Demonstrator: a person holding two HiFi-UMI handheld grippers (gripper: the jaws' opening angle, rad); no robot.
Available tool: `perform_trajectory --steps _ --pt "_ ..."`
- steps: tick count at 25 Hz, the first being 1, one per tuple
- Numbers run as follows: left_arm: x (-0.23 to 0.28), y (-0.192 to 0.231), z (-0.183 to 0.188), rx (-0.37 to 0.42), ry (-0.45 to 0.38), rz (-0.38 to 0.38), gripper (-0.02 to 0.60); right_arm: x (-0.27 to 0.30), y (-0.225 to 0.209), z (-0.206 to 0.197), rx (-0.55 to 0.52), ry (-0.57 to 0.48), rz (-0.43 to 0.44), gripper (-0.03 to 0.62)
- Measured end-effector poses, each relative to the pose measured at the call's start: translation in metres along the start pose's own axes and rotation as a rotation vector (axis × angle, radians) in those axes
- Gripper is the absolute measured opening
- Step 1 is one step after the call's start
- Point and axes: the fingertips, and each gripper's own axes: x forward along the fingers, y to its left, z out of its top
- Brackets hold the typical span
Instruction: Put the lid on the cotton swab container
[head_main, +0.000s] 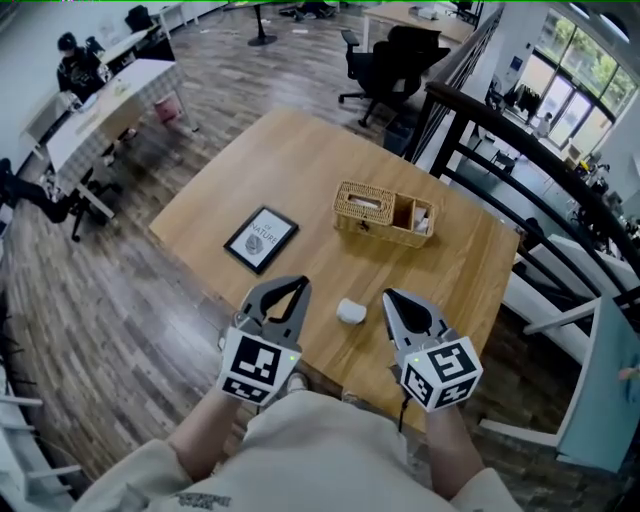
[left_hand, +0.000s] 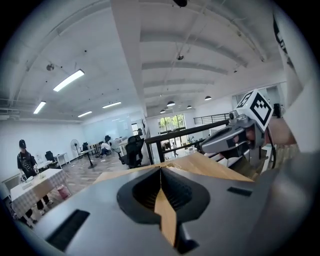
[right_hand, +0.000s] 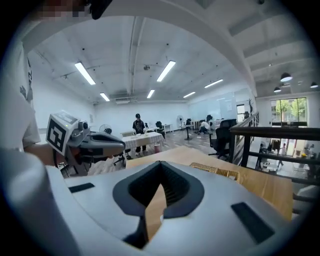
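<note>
A small white round container (head_main: 351, 311) sits on the wooden table (head_main: 300, 170) near its front edge; I cannot tell whether a lid is on it. My left gripper (head_main: 300, 284) hovers just left of it, jaws closed with nothing between them. My right gripper (head_main: 389, 296) is just to the container's right, also shut and empty. In the left gripper view the jaws (left_hand: 161, 169) meet at the tip, and the right gripper (left_hand: 235, 140) shows beyond. The right gripper view shows its jaws (right_hand: 160, 164) closed, with the left gripper (right_hand: 95, 145) at the left.
A wicker basket (head_main: 385, 213) with compartments stands further back on the table, also seen in the right gripper view (right_hand: 215, 171). A black-framed picture (head_main: 261, 239) lies to the left. A dark railing (head_main: 520, 170) runs along the right side. Office chairs (head_main: 390, 60) stand beyond the table.
</note>
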Motion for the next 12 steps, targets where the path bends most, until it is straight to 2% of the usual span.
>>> perform_trajectory --steps 7,12 --pt "-0.027 -0.001 0.046 0.031 -0.134 0.014 0.023 -0.045 0.019 0.053 -0.017 -0.172 -0.012 0.026" --pt "-0.035 -0.006 0.052 0.024 -0.138 0.023 0.023 -0.058 0.027 0.060 -0.034 -0.198 0.003 0.026"
